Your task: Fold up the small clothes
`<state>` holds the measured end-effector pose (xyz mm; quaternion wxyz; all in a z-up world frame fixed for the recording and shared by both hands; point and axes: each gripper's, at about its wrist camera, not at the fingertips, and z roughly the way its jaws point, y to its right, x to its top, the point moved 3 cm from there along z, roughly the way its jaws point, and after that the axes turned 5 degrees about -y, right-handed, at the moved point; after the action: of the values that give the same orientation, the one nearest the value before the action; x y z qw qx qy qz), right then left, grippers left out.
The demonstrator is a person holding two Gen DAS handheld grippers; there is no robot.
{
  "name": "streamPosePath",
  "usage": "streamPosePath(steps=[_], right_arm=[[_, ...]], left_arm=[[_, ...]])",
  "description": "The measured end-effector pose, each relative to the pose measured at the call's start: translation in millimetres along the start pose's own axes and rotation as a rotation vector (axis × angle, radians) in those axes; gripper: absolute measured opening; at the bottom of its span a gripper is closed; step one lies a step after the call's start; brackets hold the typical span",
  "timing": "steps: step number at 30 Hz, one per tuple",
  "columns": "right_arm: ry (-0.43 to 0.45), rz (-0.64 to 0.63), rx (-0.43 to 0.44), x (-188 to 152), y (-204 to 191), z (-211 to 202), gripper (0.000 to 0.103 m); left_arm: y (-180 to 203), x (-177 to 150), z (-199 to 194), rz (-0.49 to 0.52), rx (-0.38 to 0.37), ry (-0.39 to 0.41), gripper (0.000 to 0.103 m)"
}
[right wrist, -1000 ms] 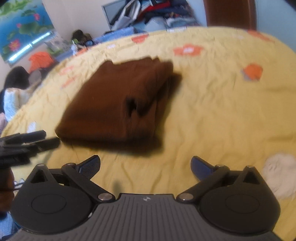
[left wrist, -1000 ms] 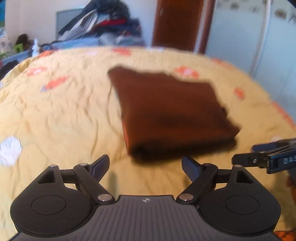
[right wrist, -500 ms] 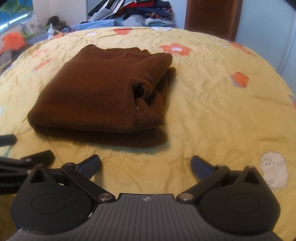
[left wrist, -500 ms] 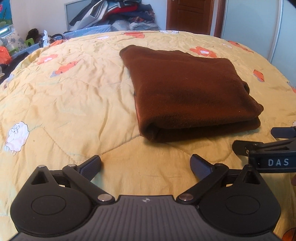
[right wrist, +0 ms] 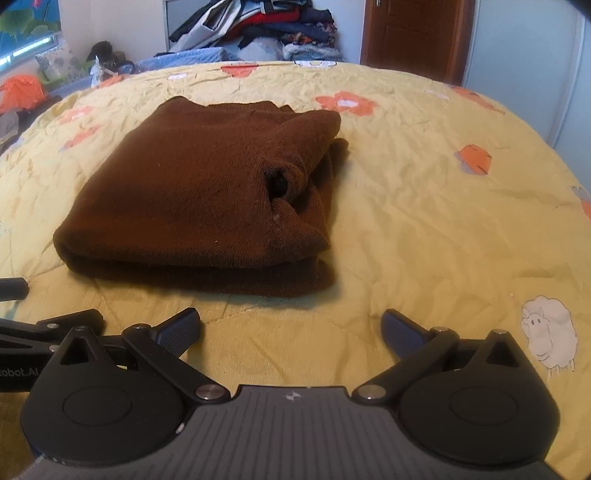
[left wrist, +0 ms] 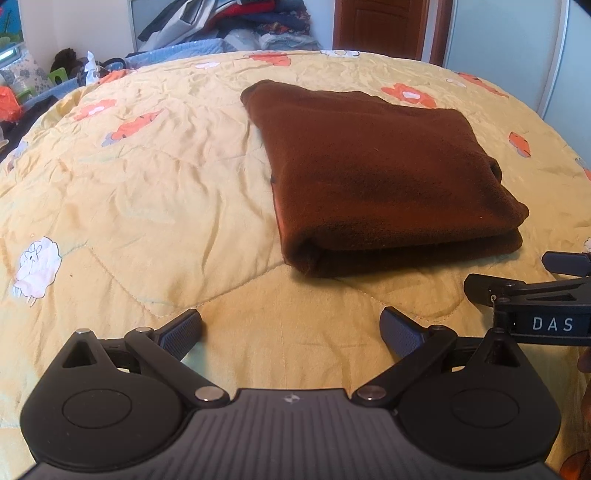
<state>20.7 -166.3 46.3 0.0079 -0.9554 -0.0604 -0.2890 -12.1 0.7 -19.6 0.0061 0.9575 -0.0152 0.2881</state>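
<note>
A dark brown garment (left wrist: 384,177) lies folded into a thick rectangle on the yellow bedspread (left wrist: 147,206). In the right wrist view the garment (right wrist: 199,199) shows a rolled cuff opening on its right side. My left gripper (left wrist: 291,328) is open and empty, a short way in front of the garment's near fold. My right gripper (right wrist: 291,326) is open and empty, also just short of the near edge. Each gripper shows at the side of the other's view, the right one (left wrist: 535,295) and the left one (right wrist: 48,328).
The bedspread (right wrist: 443,221) has orange flowers and white sheep prints. A pile of clothes (right wrist: 258,26) lies beyond the bed's far edge. A brown door (left wrist: 380,26) and a pale wardrobe (left wrist: 517,48) stand at the back right.
Both views have steadied from blur to sharp and settled level in front of the garment. The garment lies as before. Both grippers stay open.
</note>
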Motion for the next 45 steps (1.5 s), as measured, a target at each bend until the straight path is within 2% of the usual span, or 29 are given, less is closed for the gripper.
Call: streamPosePath(steps=[9, 24, 45], right_arm=[[0.048, -0.014, 0.012, -5.5, 0.6, -0.6, 0.103], [0.07, 0.012, -0.01, -7.8, -2.1, -0.7, 0.103], [0.027, 0.009, -0.008, -2.3, -1.7, 0.0, 0.103]], left_arm=[[-5.0, 3.2, 2.6, -0.006, -0.003, -0.005, 0.103], [-4.7, 5.5, 3.5, -0.04, 0.007, -0.015, 0.103], [-4.3, 8.6, 4.4, -0.041, 0.007, -0.045, 0.103]])
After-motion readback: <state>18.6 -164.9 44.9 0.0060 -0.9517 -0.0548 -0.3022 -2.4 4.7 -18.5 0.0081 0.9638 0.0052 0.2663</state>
